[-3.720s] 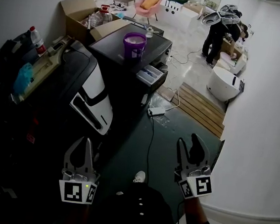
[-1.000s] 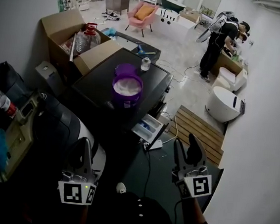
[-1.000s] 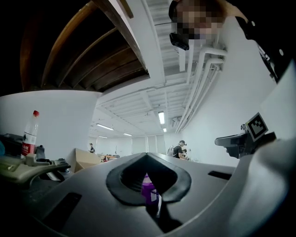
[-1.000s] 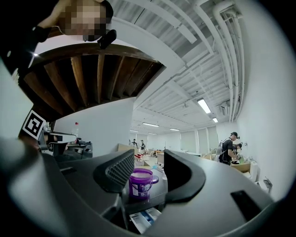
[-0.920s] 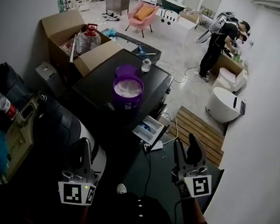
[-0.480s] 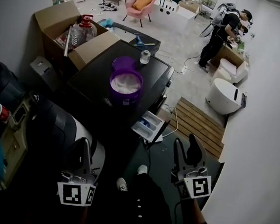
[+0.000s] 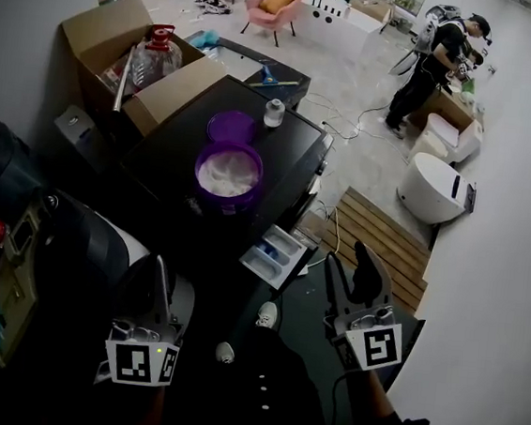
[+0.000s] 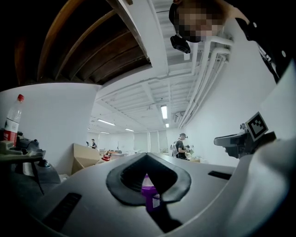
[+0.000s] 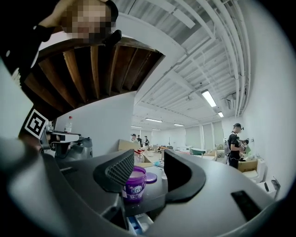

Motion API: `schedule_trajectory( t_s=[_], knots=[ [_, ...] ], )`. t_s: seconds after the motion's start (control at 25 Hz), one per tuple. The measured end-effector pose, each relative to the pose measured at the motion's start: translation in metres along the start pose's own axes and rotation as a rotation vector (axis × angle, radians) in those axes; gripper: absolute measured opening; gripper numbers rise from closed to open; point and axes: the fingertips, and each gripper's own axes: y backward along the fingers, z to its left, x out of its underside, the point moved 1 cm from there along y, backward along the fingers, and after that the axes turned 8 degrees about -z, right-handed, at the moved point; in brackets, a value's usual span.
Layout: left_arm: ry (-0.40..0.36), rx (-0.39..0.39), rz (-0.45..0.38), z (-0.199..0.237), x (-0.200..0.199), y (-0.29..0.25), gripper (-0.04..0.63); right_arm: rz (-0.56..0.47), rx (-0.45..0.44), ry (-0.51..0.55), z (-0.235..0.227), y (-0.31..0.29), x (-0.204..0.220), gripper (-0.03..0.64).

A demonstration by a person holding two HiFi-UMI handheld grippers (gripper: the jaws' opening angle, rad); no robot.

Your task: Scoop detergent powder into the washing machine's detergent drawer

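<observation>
While both hang short of the washing machine [image 7: 280, 161], the left gripper [image 7: 159, 262] has its jaws together, empty, and the right gripper [image 7: 346, 258] has its jaws apart, empty. Beyond, the open purple tub [image 7: 226, 176] of powder sits on the machine's top, the detergent drawer [image 7: 276, 255] pulled out below.

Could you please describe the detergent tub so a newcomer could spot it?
Find the black washing machine beside the cardboard box. On its top stands the purple tub, open and holding white powder, unlike the flat purple lid and small pale bottle behind it.
</observation>
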Motion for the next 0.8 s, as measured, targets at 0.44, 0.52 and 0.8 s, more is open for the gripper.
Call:
schedule_trajectory(
  t_s=[0.44, 0.52, 0.8],
  knots=[
    [-0.042, -0.08, 0.006, 0.007, 0.008, -0.068, 0.006, -0.01, -0.088, -0.024, -0.044, -0.076, 0.015, 0.199],
    [-0.05, -0.099, 0.0, 0.009, 0.006, -0.079, 0.006, -0.015, -0.108, -0.024, -0.051, -0.089, 0.014, 0.199],
    [-0.076, -0.173, -0.009, 0.014, -0.001, -0.101, 0.006, -0.029, -0.182, -0.033, -0.066, -0.128, 0.013, 0.199]
  ],
)
